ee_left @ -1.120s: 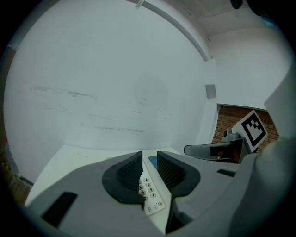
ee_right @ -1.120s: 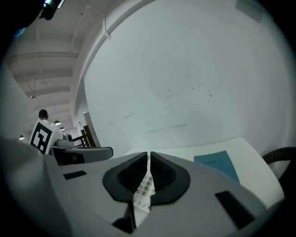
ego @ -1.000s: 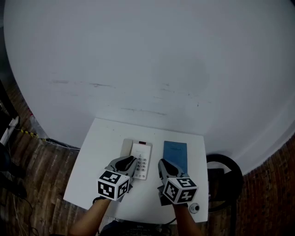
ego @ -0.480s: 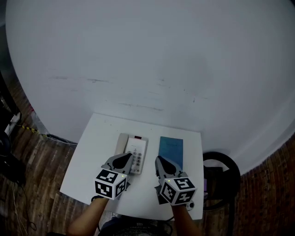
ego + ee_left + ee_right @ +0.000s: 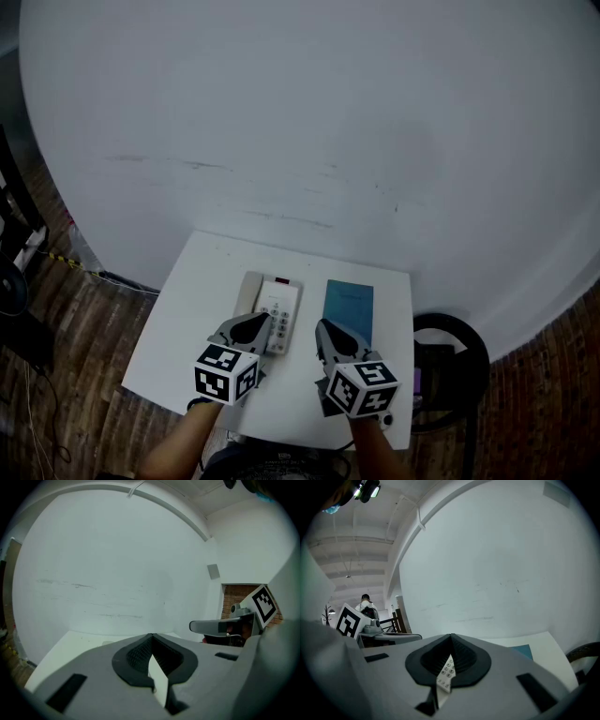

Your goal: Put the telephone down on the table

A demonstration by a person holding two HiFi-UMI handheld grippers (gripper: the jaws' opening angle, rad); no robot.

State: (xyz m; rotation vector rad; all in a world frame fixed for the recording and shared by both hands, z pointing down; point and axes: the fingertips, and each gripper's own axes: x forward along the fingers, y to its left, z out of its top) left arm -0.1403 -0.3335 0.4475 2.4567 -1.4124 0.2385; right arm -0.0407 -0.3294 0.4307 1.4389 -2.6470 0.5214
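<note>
The white telephone (image 5: 278, 305) lies flat on the small white table (image 5: 187, 309), its handset (image 5: 248, 292) along the left side of the keypad. My left gripper (image 5: 255, 324) is shut and empty, its tip at the phone's near left corner. About a hand's width to the right, my right gripper (image 5: 326, 330) is shut and empty too, pointing at the table between the phone and a blue book (image 5: 349, 307). In the right gripper view, phone keys (image 5: 446, 673) show through the notch under the shut jaws. The left gripper view shows only a white sliver there.
The blue book (image 5: 523, 651) lies right of the phone. A black round stool (image 5: 450, 352) stands off the table's right edge. A white wall (image 5: 300, 122) rises just behind the table, and wooden floor (image 5: 75, 328) lies to the left.
Both grippers have drawn back a little toward the table's near edge. The left tip, which overlapped the phone's left side, now sits at its near corner. The phone lies still.
</note>
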